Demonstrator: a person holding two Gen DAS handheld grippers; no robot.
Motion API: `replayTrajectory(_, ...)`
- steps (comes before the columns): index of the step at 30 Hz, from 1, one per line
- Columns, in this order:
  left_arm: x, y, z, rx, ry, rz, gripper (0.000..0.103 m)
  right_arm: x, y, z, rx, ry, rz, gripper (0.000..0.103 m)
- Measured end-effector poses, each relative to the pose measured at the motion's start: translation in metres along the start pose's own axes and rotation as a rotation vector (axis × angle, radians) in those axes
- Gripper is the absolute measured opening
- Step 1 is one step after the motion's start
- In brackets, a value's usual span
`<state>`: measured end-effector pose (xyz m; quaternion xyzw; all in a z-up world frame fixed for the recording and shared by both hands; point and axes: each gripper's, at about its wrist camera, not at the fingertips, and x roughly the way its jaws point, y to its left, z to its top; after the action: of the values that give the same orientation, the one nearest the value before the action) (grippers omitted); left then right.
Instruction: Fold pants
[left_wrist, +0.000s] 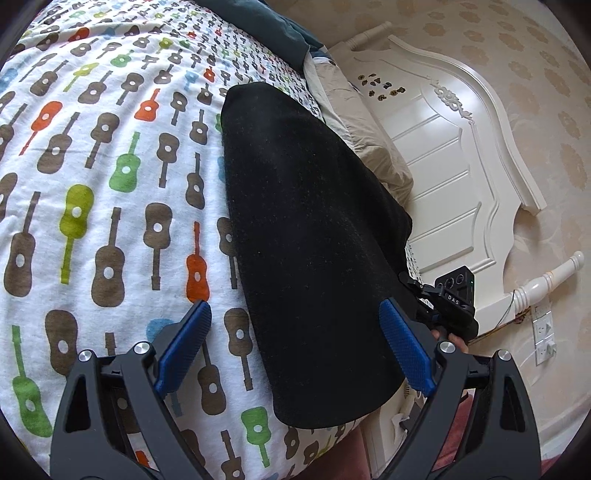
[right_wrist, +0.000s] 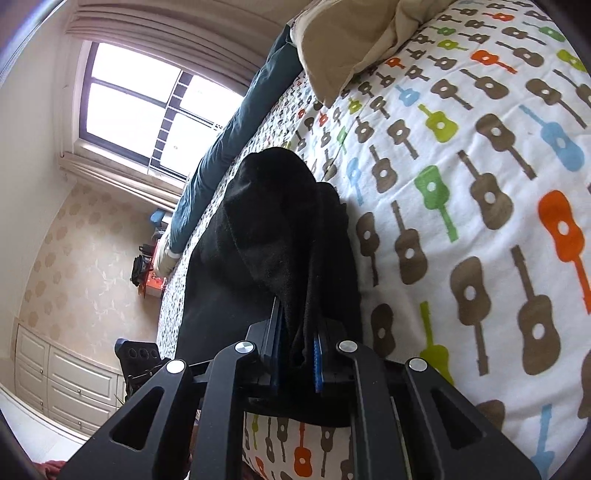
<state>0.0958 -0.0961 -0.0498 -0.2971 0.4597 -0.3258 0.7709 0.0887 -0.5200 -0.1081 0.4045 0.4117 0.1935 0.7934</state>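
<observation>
Pants (left_wrist: 310, 236): black, soft fabric, lying lengthwise as a long folded panel on the bed near its headboard-side edge; one end bunched and lifted in the right wrist view (right_wrist: 280, 221).

Bedsheet (left_wrist: 110, 166): white, printed with brown, green, orange and blue guitars; covers the bed beneath the pants.

Headboard (left_wrist: 443, 155): white, carved, with turned posts, against cream patterned wallpaper.

Window (right_wrist: 147, 107): dark-framed, bright, with pleated curtains, in the right wrist view.

Blanket (right_wrist: 229, 147): dark teal, lying along the far edge of the bed.

Pillow (right_wrist: 343, 40): beige, wrinkled, at the head of the bed, beside the pants.

Left gripper (left_wrist: 295, 350): black frame, blue textured fingers (left_wrist: 404, 347) spread wide apart, released, holding nothing; the near end of the pants lies between them.

Right gripper (right_wrist: 299, 354): fingers (right_wrist: 317, 363) clenched on a gathered fold of the pants, the cloth rising out between them.
</observation>
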Motion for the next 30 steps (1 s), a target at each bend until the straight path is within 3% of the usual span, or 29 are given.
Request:
replayTrajectory(4,-0.003,0.002,0.001,0.002,0.009,-0.028,0.092,-0.013,-0.009,0.0,0.009,-0.021,-0.026,0.012)
replayTrajectory(6,-0.005,0.005,0.002,-0.005,0.011,-0.039,0.092,-0.024,-0.015,-0.002,0.022,-0.032,-0.08,0.013)
replayTrajectory(8,-0.007,0.008,0.002,-0.016,0.013,-0.054,0.092,-0.037,-0.026,-0.006,0.075,-0.034,-0.086,0.021)
replayTrajectory(9,-0.009,0.009,0.003,-0.025,0.013,-0.067,0.092,-0.044,-0.029,-0.008,0.097,-0.038,-0.063,0.025)
replayTrajectory(11,-0.013,0.013,0.005,-0.051,0.016,-0.1,0.092,-0.061,-0.029,-0.014,0.111,-0.069,-0.032,0.056)
replayTrajectory(14,-0.018,0.019,0.005,-0.079,0.024,-0.142,0.092,-0.074,-0.019,-0.02,0.092,-0.091,0.008,0.067)
replayTrajectory(19,-0.017,0.018,0.002,-0.071,0.029,-0.143,0.092,-0.053,-0.004,-0.031,0.085,-0.054,0.067,0.071)
replayTrajectory(23,-0.009,0.011,-0.001,-0.082,0.04,-0.176,0.092,-0.027,0.002,-0.031,0.083,-0.025,0.043,0.071)
replayTrajectory(30,0.001,0.008,-0.005,-0.08,0.026,-0.151,0.095,-0.012,0.01,-0.03,0.075,-0.026,0.017,0.074)
